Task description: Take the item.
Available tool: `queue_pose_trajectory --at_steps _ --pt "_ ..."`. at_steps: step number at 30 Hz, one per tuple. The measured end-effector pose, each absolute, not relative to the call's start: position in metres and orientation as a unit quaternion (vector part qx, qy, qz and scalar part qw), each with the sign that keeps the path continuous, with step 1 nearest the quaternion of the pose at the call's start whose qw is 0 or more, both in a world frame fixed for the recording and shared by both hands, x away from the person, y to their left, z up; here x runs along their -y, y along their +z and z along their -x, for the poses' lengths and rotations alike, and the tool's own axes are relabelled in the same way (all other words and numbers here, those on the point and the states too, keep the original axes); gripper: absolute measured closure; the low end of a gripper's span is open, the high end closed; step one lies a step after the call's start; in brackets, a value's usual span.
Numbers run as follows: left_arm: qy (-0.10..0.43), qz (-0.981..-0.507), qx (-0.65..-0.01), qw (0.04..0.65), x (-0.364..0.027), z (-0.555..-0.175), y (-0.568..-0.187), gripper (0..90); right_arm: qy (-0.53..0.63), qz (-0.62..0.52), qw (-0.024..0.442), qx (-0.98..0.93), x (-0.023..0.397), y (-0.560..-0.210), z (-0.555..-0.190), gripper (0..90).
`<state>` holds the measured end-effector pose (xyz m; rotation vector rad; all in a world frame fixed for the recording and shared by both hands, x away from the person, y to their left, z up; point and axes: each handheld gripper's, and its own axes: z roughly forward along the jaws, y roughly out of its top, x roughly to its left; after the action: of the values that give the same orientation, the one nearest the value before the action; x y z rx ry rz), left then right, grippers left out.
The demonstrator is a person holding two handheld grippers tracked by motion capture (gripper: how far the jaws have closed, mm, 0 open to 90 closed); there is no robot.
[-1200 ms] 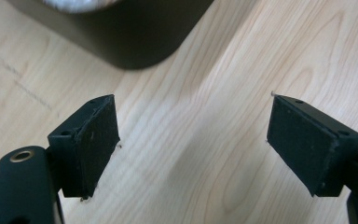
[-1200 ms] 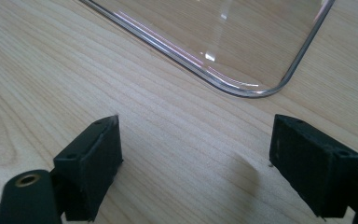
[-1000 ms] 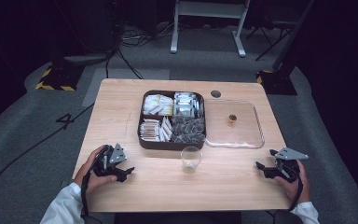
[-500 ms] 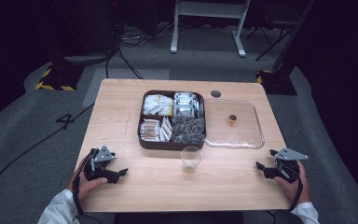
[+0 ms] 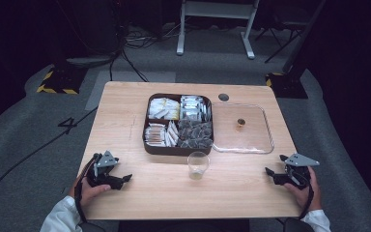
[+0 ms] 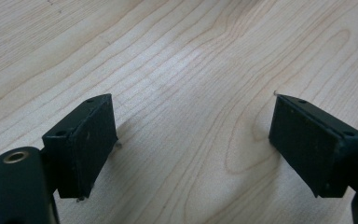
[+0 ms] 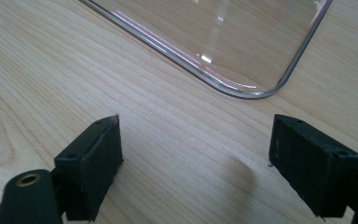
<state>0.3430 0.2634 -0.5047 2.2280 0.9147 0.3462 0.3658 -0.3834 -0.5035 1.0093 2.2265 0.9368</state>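
Observation:
A dark brown compartment tray (image 5: 146, 145) sits mid-table, with sachets and tea bags in its sections. A clear lid (image 5: 258, 137) with a small knob lies flat to its right. In front of the tray stands a small clear cup (image 5: 198, 165). My left gripper (image 5: 119, 173) rests near the front left of the table, open, jaws toward the middle. In the left gripper view the left gripper (image 6: 192, 119) has bare wood between its jaws. My right gripper (image 5: 274, 167) rests front right, open. The right gripper (image 7: 196, 130) holds nothing, and the lid's rounded corner (image 7: 256, 91) lies just beyond it.
The wooden table (image 5: 125, 111) has a round cable hole (image 5: 223, 97) behind the lid. Grey floor with cables, a yellow-black striped base (image 5: 55, 82) and a white stand (image 5: 215, 29) lie beyond the far edge.
My left gripper has slid a little to the left and toward the front edge, and the forearm has drawn back. The right gripper has stayed put.

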Motion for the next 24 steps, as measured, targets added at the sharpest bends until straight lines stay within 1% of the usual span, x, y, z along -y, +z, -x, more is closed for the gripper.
queue_pose_trajectory --at_steps 24 --pt "0.134 -0.857 -0.356 0.347 -0.2629 -0.3431 -0.5049 15.0 0.346 -0.371 0.257 -0.822 0.3835 -0.5034 -0.3658 17.5"
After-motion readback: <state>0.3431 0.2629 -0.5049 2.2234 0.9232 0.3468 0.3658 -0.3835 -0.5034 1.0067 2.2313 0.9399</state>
